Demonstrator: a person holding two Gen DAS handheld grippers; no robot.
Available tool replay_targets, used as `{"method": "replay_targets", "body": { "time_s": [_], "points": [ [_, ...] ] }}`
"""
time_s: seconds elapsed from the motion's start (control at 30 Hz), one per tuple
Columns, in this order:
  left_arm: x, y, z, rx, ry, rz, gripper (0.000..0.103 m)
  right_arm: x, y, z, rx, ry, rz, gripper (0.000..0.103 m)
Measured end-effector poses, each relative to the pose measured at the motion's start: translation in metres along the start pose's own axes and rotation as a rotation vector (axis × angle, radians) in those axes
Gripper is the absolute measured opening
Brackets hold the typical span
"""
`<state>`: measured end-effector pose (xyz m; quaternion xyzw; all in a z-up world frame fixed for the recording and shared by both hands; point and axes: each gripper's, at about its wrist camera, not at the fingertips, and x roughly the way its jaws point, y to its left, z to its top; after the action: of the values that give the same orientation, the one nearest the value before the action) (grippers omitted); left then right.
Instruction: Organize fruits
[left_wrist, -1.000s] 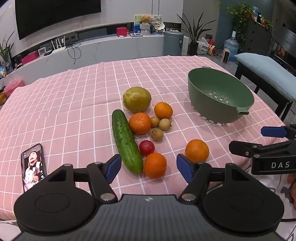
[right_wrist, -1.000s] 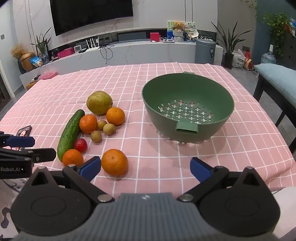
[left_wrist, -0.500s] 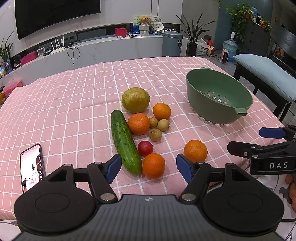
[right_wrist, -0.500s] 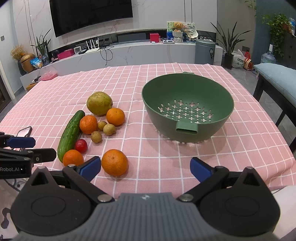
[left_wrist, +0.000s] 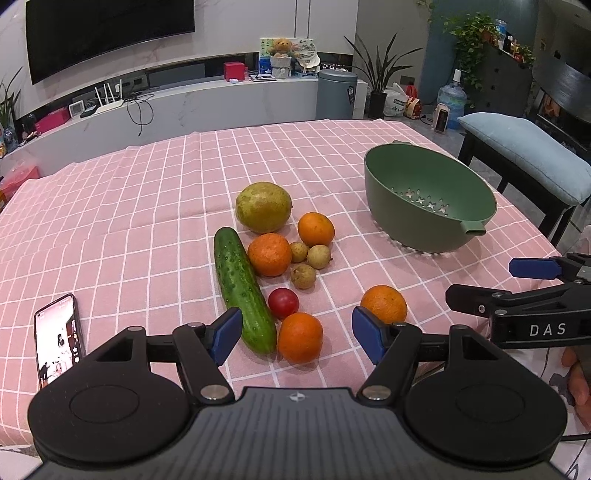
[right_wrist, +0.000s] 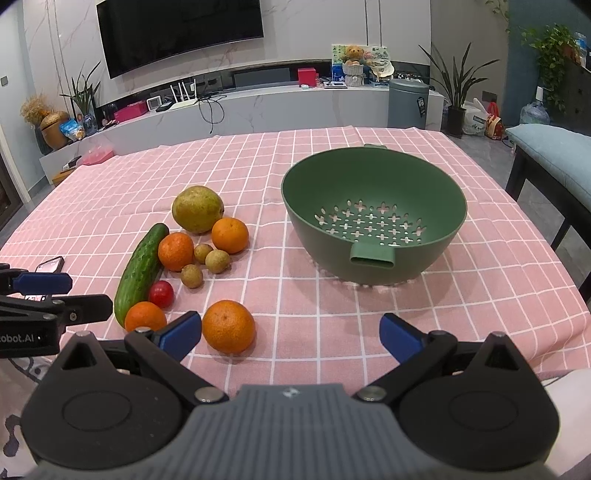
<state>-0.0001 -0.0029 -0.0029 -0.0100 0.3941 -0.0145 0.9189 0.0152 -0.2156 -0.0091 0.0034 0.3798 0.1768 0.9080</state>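
The left gripper (left_wrist: 297, 334), a black two-finger tool with blue pads, hovers at the near edge of the table with its jaws spread wide and nothing between them. Just beyond its fingertips lie the near end of a long dark green cucumber (left_wrist: 242, 288) and a round orange (left_wrist: 300, 337), with a small red cherry tomato (left_wrist: 283, 302) touching the far side of that orange. The right gripper (right_wrist: 290, 336) is likewise agape and empty, low over the near edge; a second orange (right_wrist: 228, 326) sits just beside its left pad (right_wrist: 180, 334), on the pink checked tablecloth (right_wrist: 332, 321).

Farther out the rest of the fruit is clustered: a third orange (left_wrist: 269, 254) rests against the cucumber's right side, three small tan round fruits (left_wrist: 308, 261) huddle to its right, a fourth orange (left_wrist: 316, 229) lies beyond them, and a large yellow-green pear-like fruit (left_wrist: 263, 207) sits at the far end of the group. Well to the right of the cluster stands a green plastic colander bowl (right_wrist: 303, 206) with cross-shaped holes, holding no fruit, its handle tab facing near. A smartphone with a lit screen (left_wrist: 58, 338) lies at the near left, apart from the fruit
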Motion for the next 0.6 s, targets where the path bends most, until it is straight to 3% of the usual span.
{"method": "replay_targets", "body": {
  "time_s": [0.6],
  "points": [
    [0.0024, -0.0017, 0.0007, 0.004, -0.002, -0.014, 0.08, 0.0018, -0.0013, -0.0001, 0.008, -0.003, 0.001, 0.098]
  ]
}}
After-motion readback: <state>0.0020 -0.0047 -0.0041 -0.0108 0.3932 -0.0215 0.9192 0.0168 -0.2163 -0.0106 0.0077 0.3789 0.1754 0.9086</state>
